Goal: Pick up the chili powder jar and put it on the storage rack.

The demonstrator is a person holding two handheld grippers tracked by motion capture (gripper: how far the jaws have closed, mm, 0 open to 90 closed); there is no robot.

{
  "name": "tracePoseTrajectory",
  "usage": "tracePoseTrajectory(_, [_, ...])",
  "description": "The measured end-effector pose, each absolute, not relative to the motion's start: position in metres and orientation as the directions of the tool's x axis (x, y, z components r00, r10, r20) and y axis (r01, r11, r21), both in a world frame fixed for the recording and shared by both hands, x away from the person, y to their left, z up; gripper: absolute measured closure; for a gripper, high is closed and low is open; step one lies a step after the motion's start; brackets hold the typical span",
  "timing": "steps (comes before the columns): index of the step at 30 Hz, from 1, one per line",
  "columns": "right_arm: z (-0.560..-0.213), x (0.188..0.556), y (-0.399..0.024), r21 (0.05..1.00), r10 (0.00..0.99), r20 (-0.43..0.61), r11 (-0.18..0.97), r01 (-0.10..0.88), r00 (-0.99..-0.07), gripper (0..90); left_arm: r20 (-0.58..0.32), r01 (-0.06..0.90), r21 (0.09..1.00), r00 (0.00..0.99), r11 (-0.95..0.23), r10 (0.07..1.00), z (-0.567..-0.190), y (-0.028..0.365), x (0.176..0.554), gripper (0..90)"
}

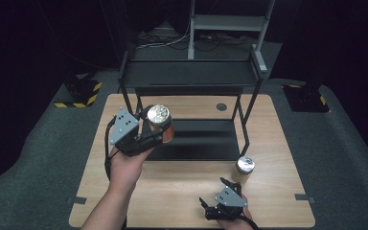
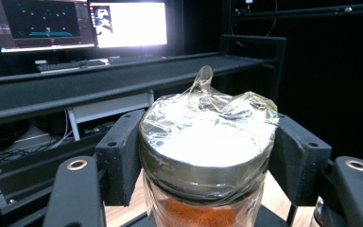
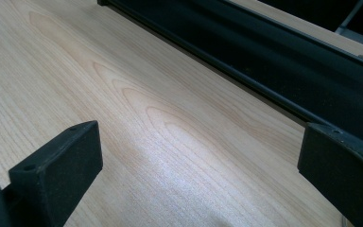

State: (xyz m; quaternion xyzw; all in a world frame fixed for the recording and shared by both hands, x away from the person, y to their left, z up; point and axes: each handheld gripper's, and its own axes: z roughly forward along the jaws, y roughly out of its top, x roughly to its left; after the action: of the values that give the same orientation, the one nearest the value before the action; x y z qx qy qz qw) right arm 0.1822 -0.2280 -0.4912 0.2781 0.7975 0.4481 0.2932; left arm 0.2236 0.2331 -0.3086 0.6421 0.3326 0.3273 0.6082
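Note:
A glass jar (image 1: pixel 161 122) of orange powder, its metal lid wrapped in clear film, hangs in the air over the table's left side. My left gripper (image 1: pixel 154 128) is shut on it; in the left gripper view both black pads squeeze the jar (image 2: pixel 207 156) just under the lid. A second jar (image 1: pixel 244 168) with a shiny lid stands on the table at the right. My right gripper (image 1: pixel 214 194) rests low near the front edge, a little in front of and left of that jar. In the right gripper view its jaws stand wide apart over bare wood, nothing between them.
A black two-tier metal shelf (image 1: pixel 191 76) stands on the back half of the wooden table (image 1: pixel 182 187), its lower tray (image 1: pixel 196 143) just beyond the held jar. Monitors (image 2: pixel 80 23) glow behind the shelf in the left gripper view.

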Motion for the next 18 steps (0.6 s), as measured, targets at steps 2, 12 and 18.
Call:
tracePoseTrajectory(2, [-0.491,0.182,-0.228,0.878,0.707,-0.217,0.443,0.182,-0.674,0.0,0.019,0.026,0.999,0.562,-0.041,0.827,-0.306,0.233,0.224,34.4])
tracePoseTrajectory(12, [-0.491,0.182,-0.228,0.879,0.707,-0.216,0.441,0.18,-0.674,0.0,0.031,-0.001,0.999,0.541,-0.036,0.84,-0.283,0.233,0.235,34.4])
tracePoseTrajectory(18, [-0.492,0.182,-0.229,0.882,0.709,-0.211,0.435,0.181,-0.673,0.0,0.029,-0.027,0.999,0.532,-0.017,0.846,-0.272,0.234,0.24,34.4])
